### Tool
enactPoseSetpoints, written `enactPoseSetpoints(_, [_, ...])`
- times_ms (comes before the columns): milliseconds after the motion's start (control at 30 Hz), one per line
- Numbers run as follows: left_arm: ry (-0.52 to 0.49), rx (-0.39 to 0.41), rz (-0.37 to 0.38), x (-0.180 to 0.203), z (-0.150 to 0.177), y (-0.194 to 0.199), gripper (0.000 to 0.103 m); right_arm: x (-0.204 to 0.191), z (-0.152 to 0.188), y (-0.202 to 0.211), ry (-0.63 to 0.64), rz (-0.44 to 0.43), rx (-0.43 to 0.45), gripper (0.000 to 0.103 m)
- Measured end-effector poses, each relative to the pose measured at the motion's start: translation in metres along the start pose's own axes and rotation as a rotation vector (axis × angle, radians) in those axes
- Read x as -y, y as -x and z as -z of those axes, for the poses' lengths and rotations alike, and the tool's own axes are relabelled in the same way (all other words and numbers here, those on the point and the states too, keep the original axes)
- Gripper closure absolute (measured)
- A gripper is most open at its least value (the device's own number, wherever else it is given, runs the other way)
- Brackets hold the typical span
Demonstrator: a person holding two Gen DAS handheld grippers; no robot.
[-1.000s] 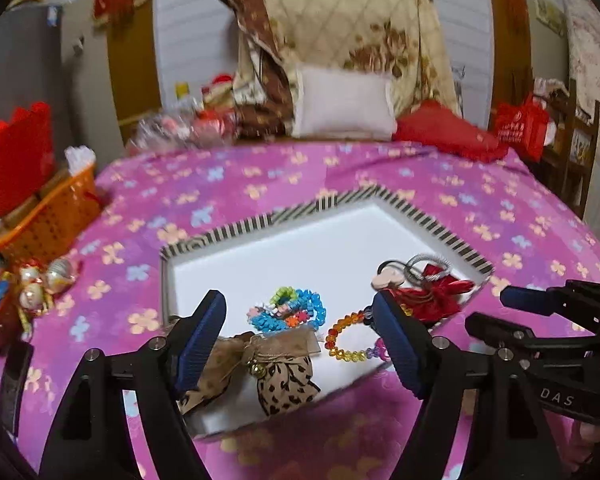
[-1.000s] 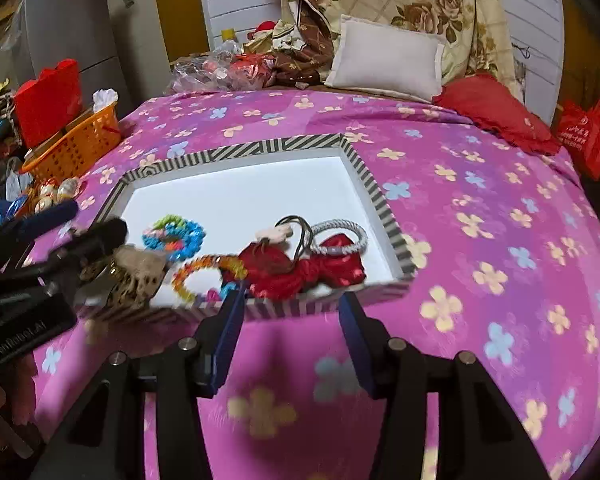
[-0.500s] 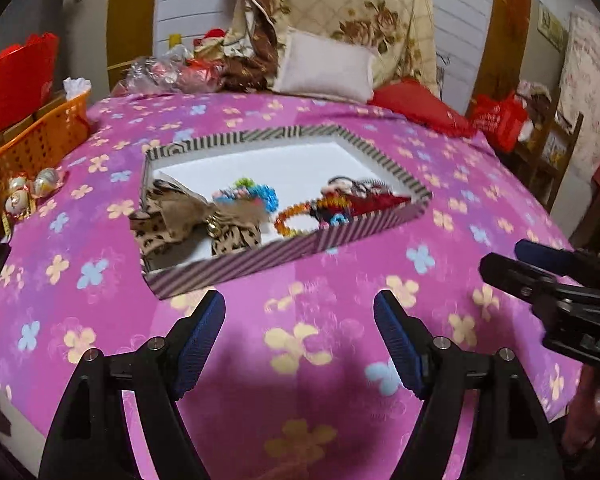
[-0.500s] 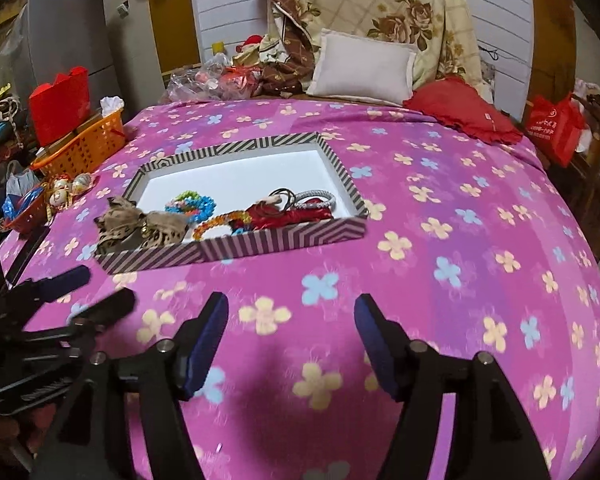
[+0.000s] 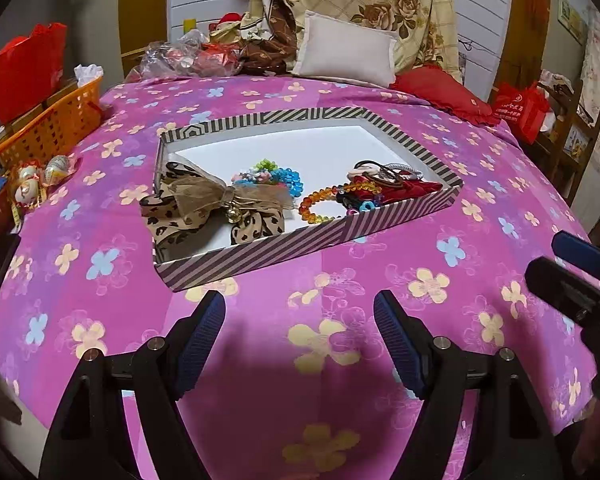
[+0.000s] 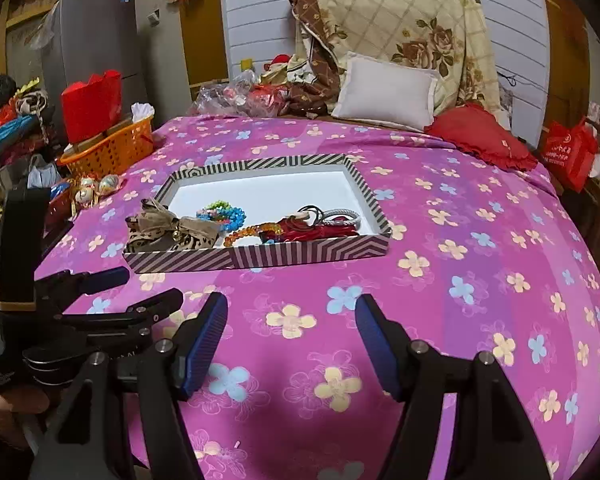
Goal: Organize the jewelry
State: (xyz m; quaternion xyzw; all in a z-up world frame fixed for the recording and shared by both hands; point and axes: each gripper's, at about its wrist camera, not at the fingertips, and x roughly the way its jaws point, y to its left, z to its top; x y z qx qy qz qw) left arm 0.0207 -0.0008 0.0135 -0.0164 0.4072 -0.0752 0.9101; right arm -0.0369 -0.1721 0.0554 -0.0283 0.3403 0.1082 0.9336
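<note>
Leopard bow (image 5: 216, 208) is overhanging the striped tray (image 5: 300, 246) wall, risking spilling; left gripper (image 5: 300, 340) and right gripper (image 6: 290, 336) are hovering agape, empty.

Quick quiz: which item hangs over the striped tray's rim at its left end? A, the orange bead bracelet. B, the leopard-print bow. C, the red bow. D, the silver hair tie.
B: the leopard-print bow drapes over the left rim of the tray, while the bracelet, red bow and hair tie lie inside, toward the right.
</note>
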Motion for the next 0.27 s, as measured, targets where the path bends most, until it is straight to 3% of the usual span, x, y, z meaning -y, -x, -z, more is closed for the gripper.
enactPoseSetpoints(267, [0.004, 0.035, -0.023, -0.0032, -0.0026, 0.0070, 0.032, -0.0065, -0.0001, -0.0042, 0.021, 0.003, -0.009, 0.033])
